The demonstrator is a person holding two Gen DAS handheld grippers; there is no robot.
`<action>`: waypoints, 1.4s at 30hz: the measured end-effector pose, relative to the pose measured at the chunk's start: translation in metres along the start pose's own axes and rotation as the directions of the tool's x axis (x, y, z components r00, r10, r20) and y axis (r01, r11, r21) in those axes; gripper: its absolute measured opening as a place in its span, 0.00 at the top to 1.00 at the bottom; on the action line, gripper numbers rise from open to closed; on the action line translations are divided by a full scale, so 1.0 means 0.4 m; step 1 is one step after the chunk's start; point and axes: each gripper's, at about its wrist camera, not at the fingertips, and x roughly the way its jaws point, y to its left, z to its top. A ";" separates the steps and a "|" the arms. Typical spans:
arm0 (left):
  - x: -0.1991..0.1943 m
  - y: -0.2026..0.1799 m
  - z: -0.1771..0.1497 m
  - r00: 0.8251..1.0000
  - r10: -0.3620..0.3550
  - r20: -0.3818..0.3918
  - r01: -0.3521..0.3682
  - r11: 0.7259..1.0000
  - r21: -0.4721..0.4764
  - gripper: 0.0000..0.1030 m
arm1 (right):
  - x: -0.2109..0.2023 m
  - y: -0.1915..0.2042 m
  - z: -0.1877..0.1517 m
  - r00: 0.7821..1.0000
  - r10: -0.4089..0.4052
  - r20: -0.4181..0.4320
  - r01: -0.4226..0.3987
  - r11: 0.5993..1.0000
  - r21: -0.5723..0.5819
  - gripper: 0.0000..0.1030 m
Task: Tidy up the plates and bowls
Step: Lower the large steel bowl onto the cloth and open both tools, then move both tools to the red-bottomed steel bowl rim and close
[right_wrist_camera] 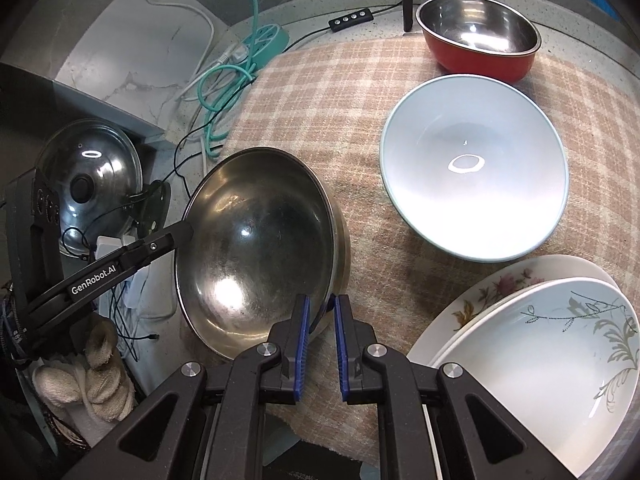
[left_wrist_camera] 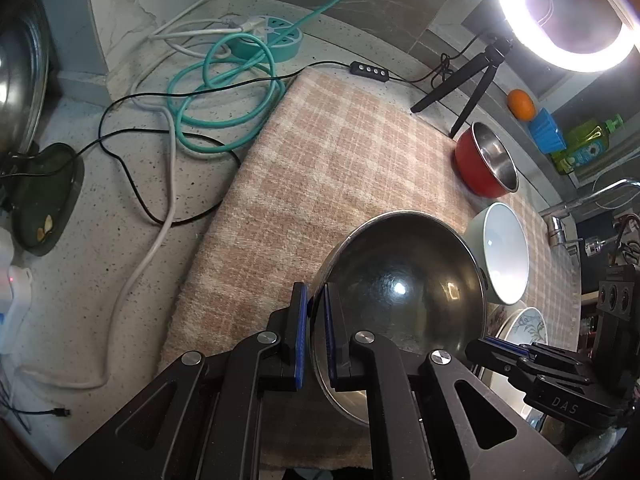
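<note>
Left gripper (left_wrist_camera: pixel 316 332) and right gripper (right_wrist_camera: pixel 320 340) each pinch opposite rims of the steel bowl (right_wrist_camera: pixel 256 248), dull, scuffed and tilted over the checked towel (left_wrist_camera: pixel 320 152), a carry whose next move calls for nesting beside the pale blue bowl (right_wrist_camera: pixel 472 164)

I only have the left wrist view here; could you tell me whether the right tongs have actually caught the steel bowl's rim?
Observer: Yes. In the right wrist view the right tongs are closed over the near rim of the steel bowl.
Operator: Thank you. What sits to the right of it? I see only a sliver of china.
Observer: Two stacked plates: a leaf-patterned plate lies on a flowered plate.
Operator: And is the pale blue bowl empty?
Observer: Yes, the pale blue bowl holds nothing; its whole inside shows here.
</note>
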 end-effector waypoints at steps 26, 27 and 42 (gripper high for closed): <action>-0.042 -0.003 0.015 0.999 -0.023 0.026 0.023 1.000 -0.005 0.84 | -0.051 -0.006 -0.006 0.999 0.008 0.052 -0.007 1.000 -0.024 0.78; -0.048 -0.004 0.016 0.999 -0.023 0.032 0.023 1.000 -0.003 0.83 | -0.060 -0.009 -0.007 0.998 0.007 0.058 -0.005 1.000 -0.024 0.78; -0.127 -0.127 0.079 0.990 -0.119 0.072 0.112 0.990 0.087 0.83 | -0.280 -0.094 0.030 0.979 0.004 0.205 -0.004 1.000 -0.003 0.76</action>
